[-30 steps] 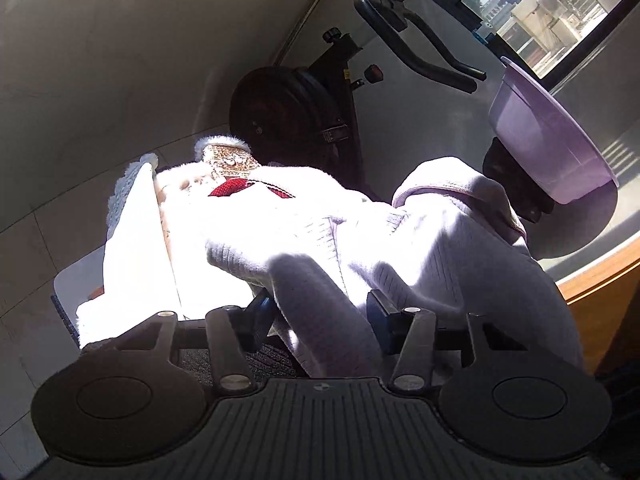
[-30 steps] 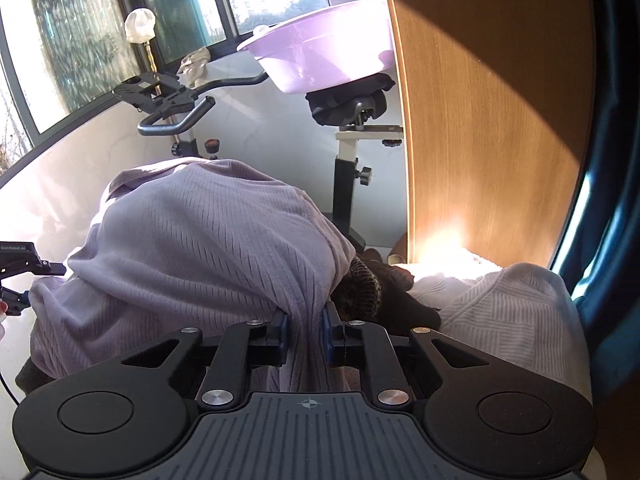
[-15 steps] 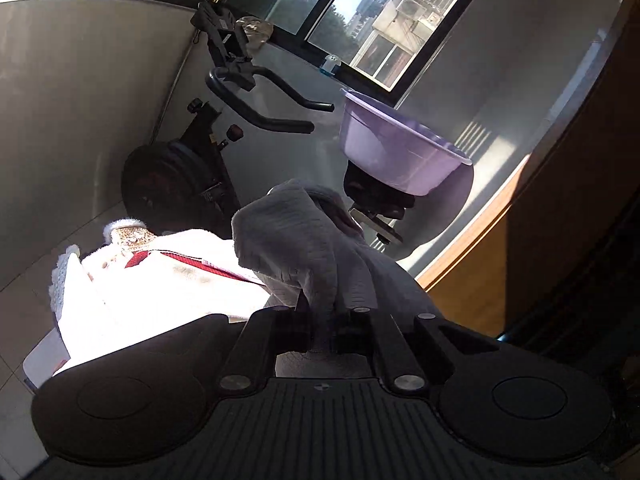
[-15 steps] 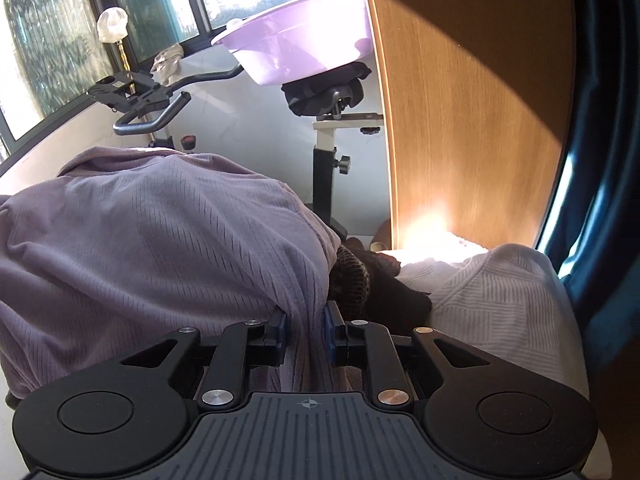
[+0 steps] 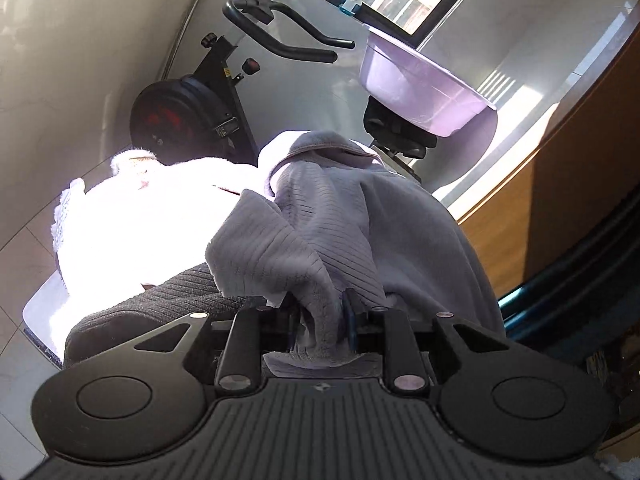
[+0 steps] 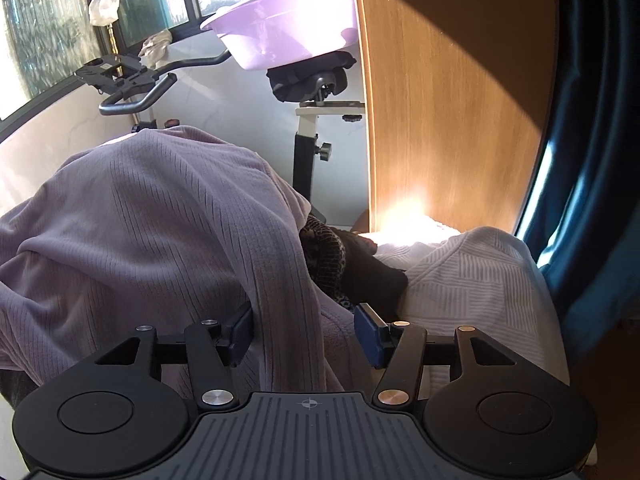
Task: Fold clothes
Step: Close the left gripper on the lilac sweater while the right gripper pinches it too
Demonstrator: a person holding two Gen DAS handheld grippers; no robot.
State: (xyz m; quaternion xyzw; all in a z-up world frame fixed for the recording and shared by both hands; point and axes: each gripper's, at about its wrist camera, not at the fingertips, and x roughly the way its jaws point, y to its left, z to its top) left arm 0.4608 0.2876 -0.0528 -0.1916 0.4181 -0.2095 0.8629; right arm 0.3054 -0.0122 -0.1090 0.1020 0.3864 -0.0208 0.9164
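A lilac ribbed garment (image 5: pixel 360 220) lies heaped over a pile of clothes. My left gripper (image 5: pixel 318 320) has a bunched fold of it filling the gap between its pads, and its jaws are opening. In the right wrist view the same lilac garment (image 6: pixel 160 220) drapes down between the fingers of my right gripper (image 6: pixel 306 328). Those jaws are opening and stand wide, with the right blue pad (image 6: pixel 370 336) clear of the cloth. A bright white fluffy garment (image 5: pixel 140 220) lies to the left, and a black knitted one (image 5: pixel 168 300) sits under the lilac one.
An exercise bike (image 5: pixel 188 120) stands behind the pile, with a purple basin (image 5: pixel 424 88) on its saddle. To the right are a dark patterned garment (image 6: pixel 360 272), a white textured cloth (image 6: pixel 472 280), a wooden panel (image 6: pixel 440 120) and a blue curtain (image 6: pixel 592 160).
My right gripper's jaws, pinched on the lilac cloth before, have spread wide apart. My left gripper closed on a fold of the lilac garment, lifted and rolled with it, and its jaws have parted slightly.
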